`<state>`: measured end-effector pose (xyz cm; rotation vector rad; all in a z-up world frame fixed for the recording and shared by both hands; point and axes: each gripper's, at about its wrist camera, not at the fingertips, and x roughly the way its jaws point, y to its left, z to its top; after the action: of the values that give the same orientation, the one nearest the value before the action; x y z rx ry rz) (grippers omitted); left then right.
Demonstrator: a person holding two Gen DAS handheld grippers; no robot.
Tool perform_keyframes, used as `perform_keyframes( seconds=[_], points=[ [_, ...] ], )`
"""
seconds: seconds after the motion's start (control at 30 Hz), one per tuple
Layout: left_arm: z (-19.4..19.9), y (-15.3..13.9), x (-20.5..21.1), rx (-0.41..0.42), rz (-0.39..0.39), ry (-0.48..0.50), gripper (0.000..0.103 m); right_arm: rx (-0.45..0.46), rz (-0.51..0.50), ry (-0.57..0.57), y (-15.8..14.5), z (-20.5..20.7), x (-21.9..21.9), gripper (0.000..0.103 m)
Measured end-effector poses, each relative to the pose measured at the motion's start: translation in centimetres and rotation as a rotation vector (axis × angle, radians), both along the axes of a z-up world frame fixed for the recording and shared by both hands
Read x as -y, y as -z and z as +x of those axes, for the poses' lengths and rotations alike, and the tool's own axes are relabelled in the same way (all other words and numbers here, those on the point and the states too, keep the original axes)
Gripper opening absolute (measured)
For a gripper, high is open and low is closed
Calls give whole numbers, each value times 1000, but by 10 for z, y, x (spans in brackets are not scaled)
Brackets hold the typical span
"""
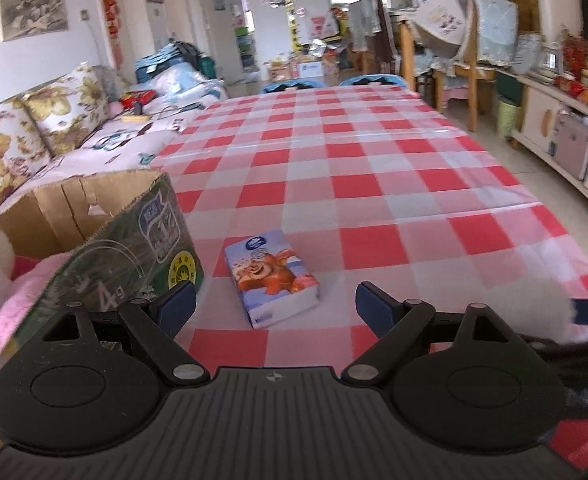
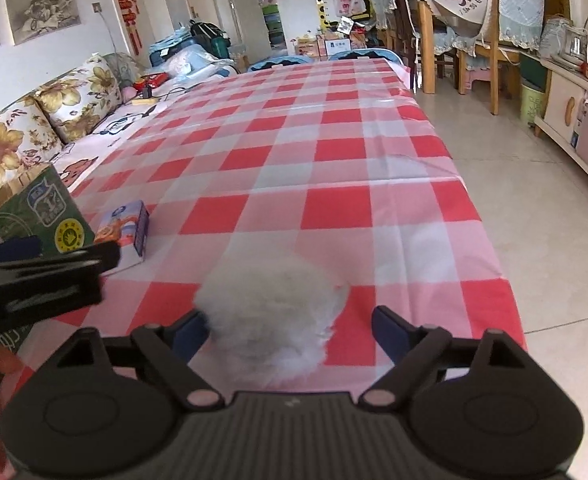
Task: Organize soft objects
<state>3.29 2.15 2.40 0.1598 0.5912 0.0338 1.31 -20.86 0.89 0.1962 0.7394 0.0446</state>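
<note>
I see right tool (image 2: pixel 289 330) jaws wide around white fluffy ball (image 2: pixel 271 312), ungripped | left tool (image 1: pixel 275 306) wide, empty | glossy rectangular tissue pack (image 1: pixel 270 278) centre, checked bench (image 1: pixel 374 184)

Table (image 2: pixel 334 152) covered by a red, pink and white checked cloth. Directly on it: a tissue pack (image 1: pixel 271 278), lying flat; a cardboard box (image 1: pixel 93 224), open-topped, just left of the pack; a white fluffy ball (image 2: pixel 269 308), right of the pack, near the cloth's front edge.

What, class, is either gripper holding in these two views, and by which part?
Nothing is held. The left gripper is open above the tissue pack. The right gripper is open, its fingers astride the white fluffy ball without pressing it.
</note>
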Motion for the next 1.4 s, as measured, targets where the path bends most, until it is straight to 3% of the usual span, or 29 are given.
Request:
perform_keyframes(
  seconds=[0.37,0.6,0.67,0.87,1.03,1.4],
  points=[
    [35,16,-8,-34,7,-51,103,23,4,3,4,5,6,88],
    [41,21,-14,-52,-29,-54,85,31,24,-8,4,6,5,87],
    [40,20,-14,-52,-40,-42,73,33,25,-8,4,7,4,80],
    [33,21,-13,-40,-40,-21,67,24,18,-27,2,11,1,55],
    [23,22,-10,-40,-30,-4,67,15,14,-43,-1,12,-1,50],
    [-9,21,-2,-62,-15,38,67,13,10,-59,-19,2,-5,49]
  ],
)
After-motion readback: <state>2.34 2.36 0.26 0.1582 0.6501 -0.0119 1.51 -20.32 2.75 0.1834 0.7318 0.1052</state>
